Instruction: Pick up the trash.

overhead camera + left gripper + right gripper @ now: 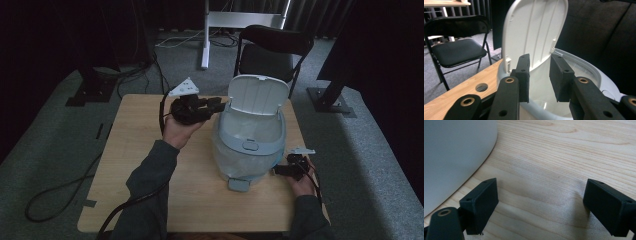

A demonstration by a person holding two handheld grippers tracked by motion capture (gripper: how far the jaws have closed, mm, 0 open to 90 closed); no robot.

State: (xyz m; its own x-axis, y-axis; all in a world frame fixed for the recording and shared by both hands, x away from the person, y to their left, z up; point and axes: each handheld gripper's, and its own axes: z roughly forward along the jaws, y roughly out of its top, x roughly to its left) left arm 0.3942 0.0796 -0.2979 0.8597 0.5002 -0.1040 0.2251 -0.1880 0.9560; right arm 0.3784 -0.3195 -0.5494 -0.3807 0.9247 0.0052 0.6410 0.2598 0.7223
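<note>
Pale blue bin (248, 150) sits right of centre on the wooden table (135, 165), white liner bag inside, visible through its wall and at the opening. Its white lid (258, 94) is flipped up, standing nearly upright at the far rim, inside face toward me. Small grey pedal (238, 184) sticks out at the bin's near base. My left gripper (216, 105) is up at the bin's left rim, held level in my left hand (176, 131), pointing across at the opening just below the lid. In the left gripper view my left fingers (524, 75) stand apart, released, nothing between them, just the open bin mouth (541, 90) and the raised lid (534, 30) straight ahead; cannot tell if a finger touches the rim. My right gripper (279, 170) rests low by the bin's right side near the table's right edge, in my right hand (302, 185), pointing at the bin's lower wall. In the right gripper view my right fingers (480, 203) are spread wide, released, bare wood grain of the table (564, 157) between them, and the bin's curved wall (451, 157) is just beside the finger on that picture's left, not clearly touching. Beyond the table: a black folding chair (272, 52) right behind the bin, grey carpet floor (50, 150) with black cables (60, 192) on the left, and a white stand leg (206, 40) farther back.
</note>
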